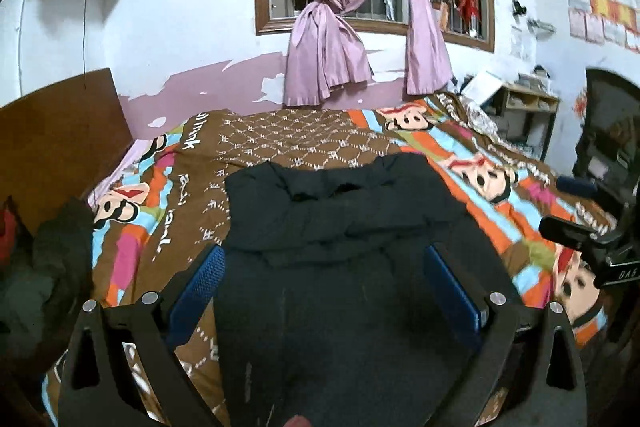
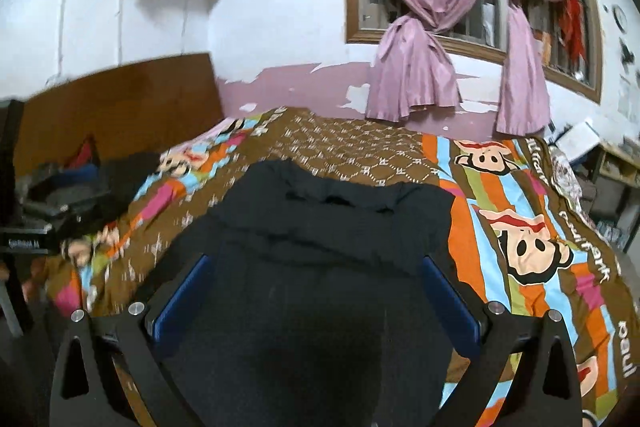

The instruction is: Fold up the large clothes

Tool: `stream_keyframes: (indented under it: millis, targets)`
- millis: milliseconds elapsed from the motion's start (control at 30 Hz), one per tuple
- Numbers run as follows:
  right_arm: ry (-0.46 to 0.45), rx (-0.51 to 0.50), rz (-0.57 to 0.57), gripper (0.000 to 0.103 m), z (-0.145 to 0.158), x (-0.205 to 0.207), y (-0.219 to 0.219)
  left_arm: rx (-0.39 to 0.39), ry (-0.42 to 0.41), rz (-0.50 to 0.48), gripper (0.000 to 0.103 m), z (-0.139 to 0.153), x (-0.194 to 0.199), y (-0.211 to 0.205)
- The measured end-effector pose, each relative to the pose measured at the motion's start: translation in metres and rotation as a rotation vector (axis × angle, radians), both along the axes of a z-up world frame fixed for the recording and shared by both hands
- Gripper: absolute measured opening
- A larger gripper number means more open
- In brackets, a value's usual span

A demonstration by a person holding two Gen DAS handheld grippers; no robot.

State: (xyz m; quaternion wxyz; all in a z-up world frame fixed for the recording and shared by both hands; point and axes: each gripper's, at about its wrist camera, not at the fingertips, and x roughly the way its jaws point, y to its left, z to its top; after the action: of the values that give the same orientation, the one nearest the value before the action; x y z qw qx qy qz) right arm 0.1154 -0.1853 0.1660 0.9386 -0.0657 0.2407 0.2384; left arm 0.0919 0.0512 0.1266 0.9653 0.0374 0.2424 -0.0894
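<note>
A large black garment [image 1: 344, 247] lies flat on the bed, its far part folded back over itself with a rumpled far edge. It also shows in the right wrist view [image 2: 320, 247]. My left gripper [image 1: 324, 259] is open above the garment's near part, blue pads [image 1: 200, 283] wide apart, holding nothing. My right gripper [image 2: 316, 275] is open above the same garment, its blue pads [image 2: 448, 291] wide apart and empty. The right gripper appears at the right edge of the left wrist view [image 1: 580, 239]; the left gripper appears at the left edge of the right wrist view [image 2: 52, 203].
The bed has a brown, striped cartoon-monkey bedspread [image 1: 492, 183]. A wooden headboard [image 1: 60, 131] stands at the left with a pile of dark clothes [image 1: 52, 259] by it. Pink curtains [image 1: 340, 27] hang at the far wall. A shelf [image 1: 528, 107] and a black chair [image 1: 608, 131] stand at the right.
</note>
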Motion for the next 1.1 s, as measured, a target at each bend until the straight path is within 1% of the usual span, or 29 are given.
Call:
stream_keyframes:
  millis: [133,233,333,467,567,667,733,800,900,967,1033,1100]
  targets:
    - [0.008,-0.066,0.031,0.103,-0.028,-0.022,0.0,0.057,0.008,-0.018,0.097,-0.033,-0.023,-0.004]
    - [0.061,-0.08,0.038,0.103,-0.055,-0.03,-0.001,0.077,0.049,-0.033,0.097,-0.06,-0.034,-0.004]
    - [0.135,-0.084,0.056,0.103,-0.084,-0.034,-0.006,0.09,0.127,-0.037,0.097,-0.091,-0.038,-0.002]
    - [0.229,-0.131,0.077,0.103,-0.119,-0.038,-0.008,0.079,0.228,-0.033,0.097,-0.128,-0.039,0.005]
    - [0.323,-0.176,0.102,0.103,-0.144,-0.04,-0.004,0.064,0.306,-0.026,0.097,-0.156,-0.038,0.008]
    - [0.348,-0.241,0.103,0.103,-0.164,-0.049,0.003,0.036,0.392,-0.003,0.097,-0.185,-0.042,0.01]
    - [0.372,-0.256,0.109,0.103,-0.176,-0.053,0.006,0.012,0.433,0.006,0.097,-0.196,-0.044,0.011]
    - [0.399,-0.271,0.115,0.103,-0.186,-0.056,0.009,0.022,0.466,0.022,0.097,-0.201,-0.042,0.011]
    - [0.383,-0.32,0.126,0.103,-0.189,-0.06,0.017,0.021,0.452,0.007,0.097,-0.196,-0.042,0.011]
    - [0.386,-0.338,0.144,0.103,-0.191,-0.061,0.023,0.044,0.46,-0.01,0.097,-0.197,-0.043,0.007]
    - [0.399,-0.386,0.144,0.103,-0.199,-0.06,0.028,0.075,0.473,-0.025,0.097,-0.201,-0.042,0.002]
    - [0.418,-0.392,0.144,0.103,-0.205,-0.058,0.029,0.102,0.487,-0.045,0.097,-0.206,-0.041,-0.003]
